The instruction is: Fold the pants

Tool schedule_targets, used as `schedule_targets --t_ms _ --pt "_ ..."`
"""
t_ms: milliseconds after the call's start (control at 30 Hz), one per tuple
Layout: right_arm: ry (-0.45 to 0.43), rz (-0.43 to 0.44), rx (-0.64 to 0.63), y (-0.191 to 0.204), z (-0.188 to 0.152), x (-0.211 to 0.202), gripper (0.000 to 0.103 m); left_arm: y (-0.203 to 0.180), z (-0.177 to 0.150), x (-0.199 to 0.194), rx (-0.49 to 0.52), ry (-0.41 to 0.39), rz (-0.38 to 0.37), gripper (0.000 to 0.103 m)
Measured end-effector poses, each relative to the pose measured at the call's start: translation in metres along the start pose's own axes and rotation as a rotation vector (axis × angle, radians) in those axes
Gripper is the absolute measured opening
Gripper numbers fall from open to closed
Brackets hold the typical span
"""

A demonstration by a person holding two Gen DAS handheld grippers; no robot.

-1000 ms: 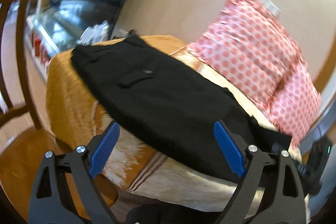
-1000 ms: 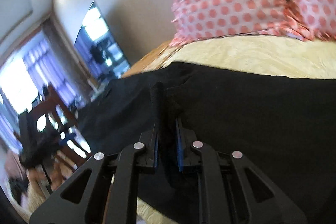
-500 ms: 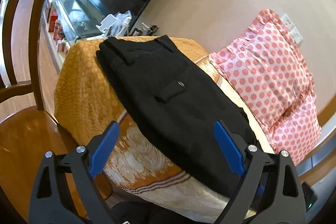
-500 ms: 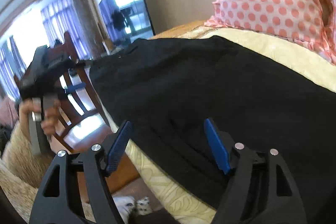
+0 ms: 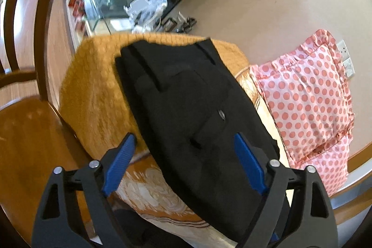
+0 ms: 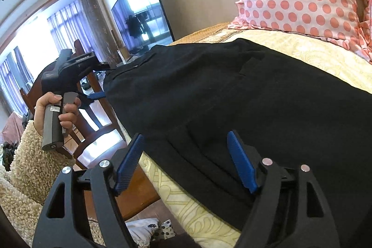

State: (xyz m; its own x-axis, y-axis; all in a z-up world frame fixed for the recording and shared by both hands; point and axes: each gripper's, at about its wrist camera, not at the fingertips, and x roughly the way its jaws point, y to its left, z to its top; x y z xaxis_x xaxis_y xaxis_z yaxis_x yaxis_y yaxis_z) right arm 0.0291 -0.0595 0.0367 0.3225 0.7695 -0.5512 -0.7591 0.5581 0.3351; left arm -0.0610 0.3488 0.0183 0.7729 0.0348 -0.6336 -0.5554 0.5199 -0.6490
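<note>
Black pants (image 5: 193, 113) lying folded lengthwise on the bed (image 5: 93, 85), along its near edge, waistband toward the orange end, the other end below the polka-dot pillow (image 5: 307, 94). Left gripper (image 5: 183, 159) spread wide, empty, held off the near edge over the pocket area. Right gripper (image 6: 186, 162) likewise released, blue pads (image 6: 241, 164) apart above the fabric's near edge, grasping nothing. Left hand (image 6: 58, 108) around its handle beside a wooden chair (image 6: 97, 127)
</note>
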Motion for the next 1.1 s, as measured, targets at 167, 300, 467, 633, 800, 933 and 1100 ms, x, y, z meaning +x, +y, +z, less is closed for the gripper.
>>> schedule_targets --t_ms 167,300,467,633,800,933,1100 --pt "-0.003 0.003 -0.012 0.002 0.0 0.001 0.079 -0.013 -0.008 -0.007 -0.002 0.012 -0.016 0.084" --pt "-0.01 0.009 -0.006 0.001 -0.001 0.001 0.079 -0.028 -0.011 -0.012 0.035 0.023 -0.067 0.084" --pt "-0.016 0.011 -0.005 0.001 -0.002 0.001 0.079 -0.02 0.0 -0.005 -0.042 0.003 -0.102 0.084" --pt "-0.034 0.008 0.003 0.001 -0.004 -0.002 0.079 -0.014 0.016 0.006 -0.088 -0.066 0.004 0.082" --pt "-0.124 0.023 0.083 -0.012 -0.006 -0.033 0.079 -0.044 0.016 0.006 0.071 -0.183 0.151 0.016" --pt "-0.254 -0.049 0.115 -0.029 -0.009 -0.079 0.079 -0.096 0.002 -0.013 0.272 -0.272 0.112 0.011" --pt "-0.379 -0.207 0.186 -0.06 -0.024 -0.139 0.079 -0.2 -0.048 -0.029 0.564 -0.279 -0.04 0.01"
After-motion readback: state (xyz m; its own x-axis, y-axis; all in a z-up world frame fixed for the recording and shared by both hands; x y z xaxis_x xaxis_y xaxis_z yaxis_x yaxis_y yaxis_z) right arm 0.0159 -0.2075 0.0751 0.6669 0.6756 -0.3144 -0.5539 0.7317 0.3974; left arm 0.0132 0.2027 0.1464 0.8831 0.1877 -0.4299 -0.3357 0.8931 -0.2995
